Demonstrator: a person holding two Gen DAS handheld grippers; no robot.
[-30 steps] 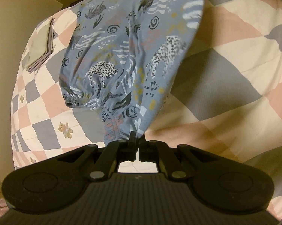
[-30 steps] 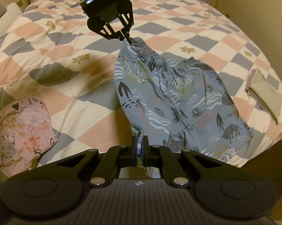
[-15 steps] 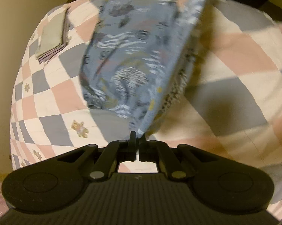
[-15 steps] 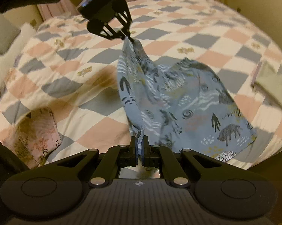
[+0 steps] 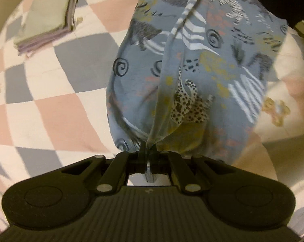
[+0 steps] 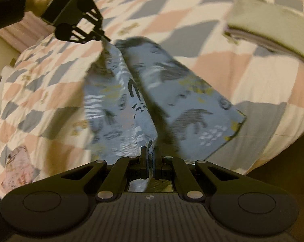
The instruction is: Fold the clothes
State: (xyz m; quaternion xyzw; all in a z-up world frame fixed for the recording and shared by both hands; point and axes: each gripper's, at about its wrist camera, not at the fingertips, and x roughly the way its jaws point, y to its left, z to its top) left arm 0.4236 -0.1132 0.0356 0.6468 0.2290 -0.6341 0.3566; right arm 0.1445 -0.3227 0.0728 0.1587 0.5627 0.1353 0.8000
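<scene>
Left fingers: the left gripper (image 5: 147,148) is pinching a bunched corner of the blue patterned garment (image 5: 194,70); its two fingers are pressing together on the cloth.
Right fingers: the right gripper (image 6: 149,153) is pinching another edge of the same garment, and the fingers are closing tight on a thin fold.
Garment: it is hanging stretched between both grippers above the bed, and a dark crease is running down its middle; the lower corner is lying near the bed edge.
Left gripper, right wrist view: it is appearing at the upper left (image 6: 105,38), with a dark sleeve (image 6: 6,10) behind it.
Bed: the checkered quilt (image 6: 212,64) is lying under the garment.
Others: a folded green pile (image 5: 48,14) is lying on the quilt, apart from the garment; a pink patterned cloth (image 6: 18,169) is lying at the far left.
</scene>
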